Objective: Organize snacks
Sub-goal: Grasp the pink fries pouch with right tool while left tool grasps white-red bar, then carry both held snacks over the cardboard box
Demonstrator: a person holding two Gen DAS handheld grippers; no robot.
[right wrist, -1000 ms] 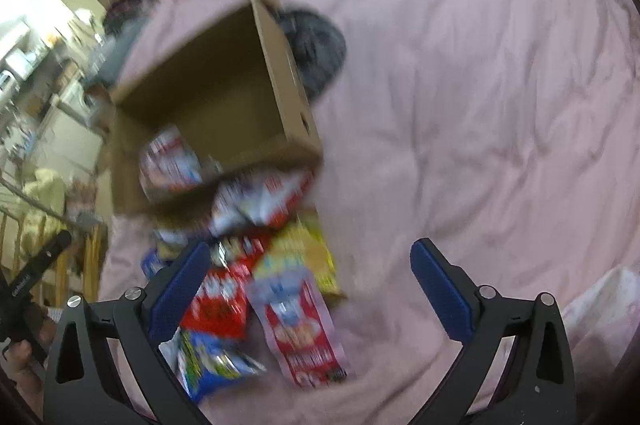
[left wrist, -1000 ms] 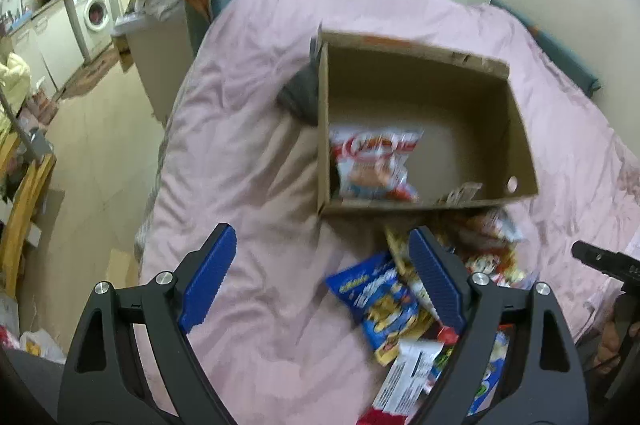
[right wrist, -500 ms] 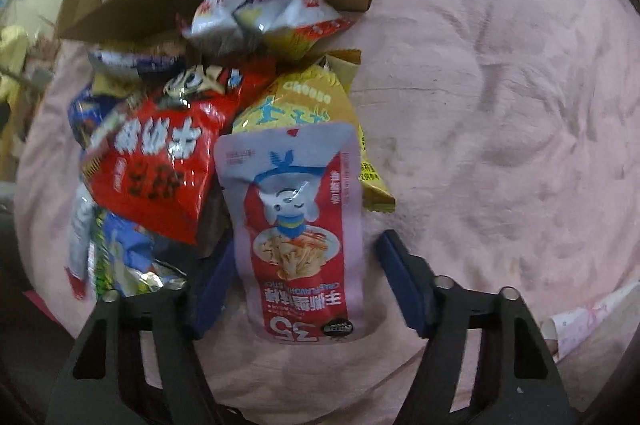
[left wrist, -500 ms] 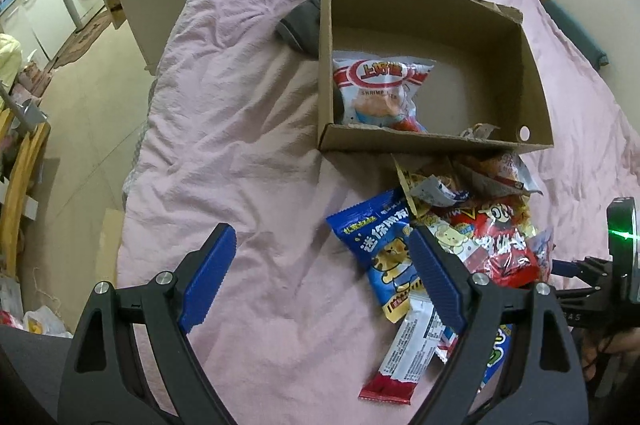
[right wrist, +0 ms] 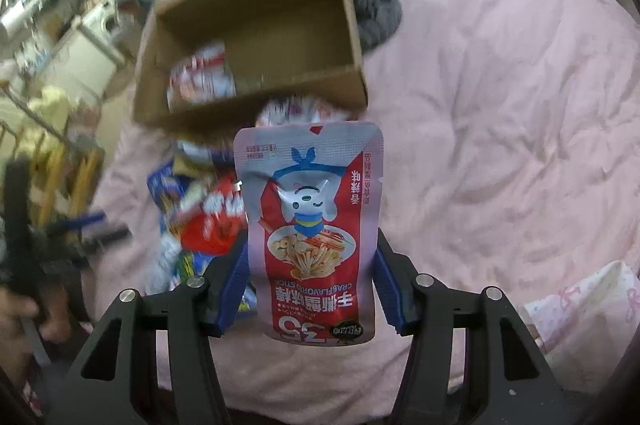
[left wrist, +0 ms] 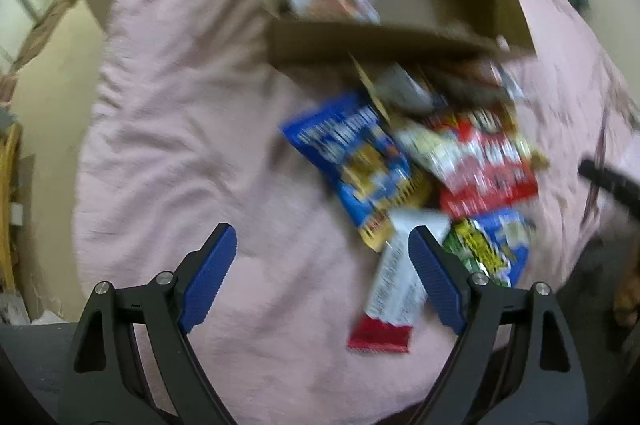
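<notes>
Pink bedding (right wrist: 500,105) carries an open cardboard box (right wrist: 352,25) with one red-and-white bag (right wrist: 202,77) inside; the snack pile (left wrist: 420,161) beside it remains unsorted. Right gripper (right wrist: 312,277) clamps a crab stick pouch (right wrist: 314,225) held aloft, while left gripper (left wrist: 320,277) gapes wide, empty.

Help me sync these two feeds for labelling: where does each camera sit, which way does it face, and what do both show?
Left wrist: rides the open left gripper, looking down at the snack pile on the pink bedspread; its own blue fingers show.
Right wrist: rides the right gripper, shut on the crab stick pouch, facing the cardboard box.
Shared: box, pile, bedspread.
</notes>
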